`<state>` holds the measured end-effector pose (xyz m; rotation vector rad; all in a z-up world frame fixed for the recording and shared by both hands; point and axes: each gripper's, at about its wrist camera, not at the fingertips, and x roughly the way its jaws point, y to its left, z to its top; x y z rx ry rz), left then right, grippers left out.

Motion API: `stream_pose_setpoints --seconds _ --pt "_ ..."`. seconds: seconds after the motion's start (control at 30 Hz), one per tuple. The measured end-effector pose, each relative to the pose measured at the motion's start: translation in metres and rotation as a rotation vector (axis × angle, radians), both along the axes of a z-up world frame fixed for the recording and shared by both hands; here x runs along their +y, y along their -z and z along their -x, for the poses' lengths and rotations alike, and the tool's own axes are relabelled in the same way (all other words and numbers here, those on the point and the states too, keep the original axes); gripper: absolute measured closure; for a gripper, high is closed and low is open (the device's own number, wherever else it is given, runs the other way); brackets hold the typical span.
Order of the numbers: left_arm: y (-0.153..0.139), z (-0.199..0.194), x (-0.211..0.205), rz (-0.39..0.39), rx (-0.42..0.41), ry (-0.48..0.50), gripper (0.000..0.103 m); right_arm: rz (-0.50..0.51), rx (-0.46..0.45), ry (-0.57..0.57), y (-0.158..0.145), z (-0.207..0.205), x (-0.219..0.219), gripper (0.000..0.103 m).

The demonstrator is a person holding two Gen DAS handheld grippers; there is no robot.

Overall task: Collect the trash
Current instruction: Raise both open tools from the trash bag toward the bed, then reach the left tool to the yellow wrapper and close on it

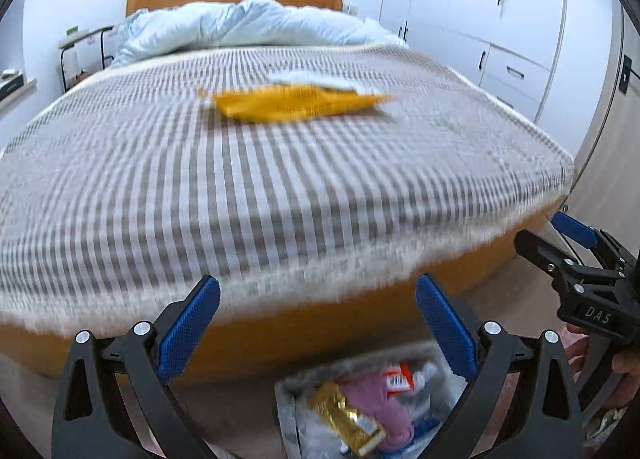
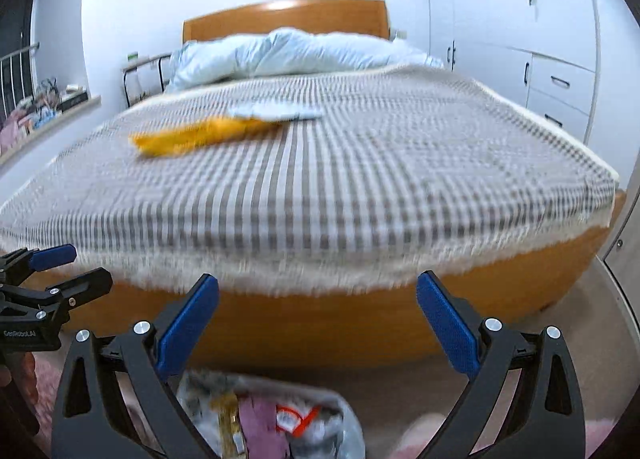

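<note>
— Both grippers hang at the near foot of the bed: my left gripper has its jaws spread wide with nothing between them, and my right gripper is just as wide and just as bare.

— Where's the trash?

— A yellow wrapper lies on the striped bedspread, far from both grippers, towards the middle of the bed. A white wrapper lies just behind it, touching or overlapping its far edge; blur hides which.

— And the bin?

— On the floor, near me, below my left gripper: a clear trash bag holding a gold wrapper and something pink.
</note>
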<state>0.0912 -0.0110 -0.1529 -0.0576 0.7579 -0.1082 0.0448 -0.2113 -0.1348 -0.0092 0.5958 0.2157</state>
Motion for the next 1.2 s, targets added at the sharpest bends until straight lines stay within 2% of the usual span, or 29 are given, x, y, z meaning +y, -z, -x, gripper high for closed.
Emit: stream_pose_setpoints --seconds 0.23,0.4,0.6,0.73,0.8,0.9,1.0,1.2 --pt "-0.027 -0.043 0.005 0.008 -0.052 -0.023 0.008 0.007 -0.11 0.023 -0.029 -0.03 0.0 0.008" --pt "-0.032 -0.074 0.013 0.072 -0.039 -0.036 0.008 -0.01 -0.154 0.053 -0.038 -0.046 0.001 0.008" --pt "-0.028 -0.12 0.032 0.243 0.017 -0.087 0.008 -0.072 -0.159 0.14 -0.039 -0.054 -0.01 0.008" --pt "-0.013 -0.15 0.052 0.448 0.089 -0.17 0.008 -0.1 -0.164 0.188 -0.039 -0.056 -0.015 0.008" --pt "-0.007 -0.16 0.059 0.494 0.087 -0.237 0.008 -0.111 -0.158 0.199 -0.037 -0.057 -0.017 0.008" --pt "-0.008 -0.172 0.061 0.513 0.05 -0.289 0.008 -0.115 -0.147 0.208 -0.035 -0.059 -0.019 0.008" --pt "-0.009 -0.186 0.057 0.496 0.048 -0.319 0.009 -0.107 -0.134 0.211 -0.032 -0.061 -0.019 0.008" --pt "-0.011 -0.19 0.034 0.356 0.035 -0.364 0.013 -0.107 -0.11 0.211 -0.026 -0.064 -0.019 0.008"
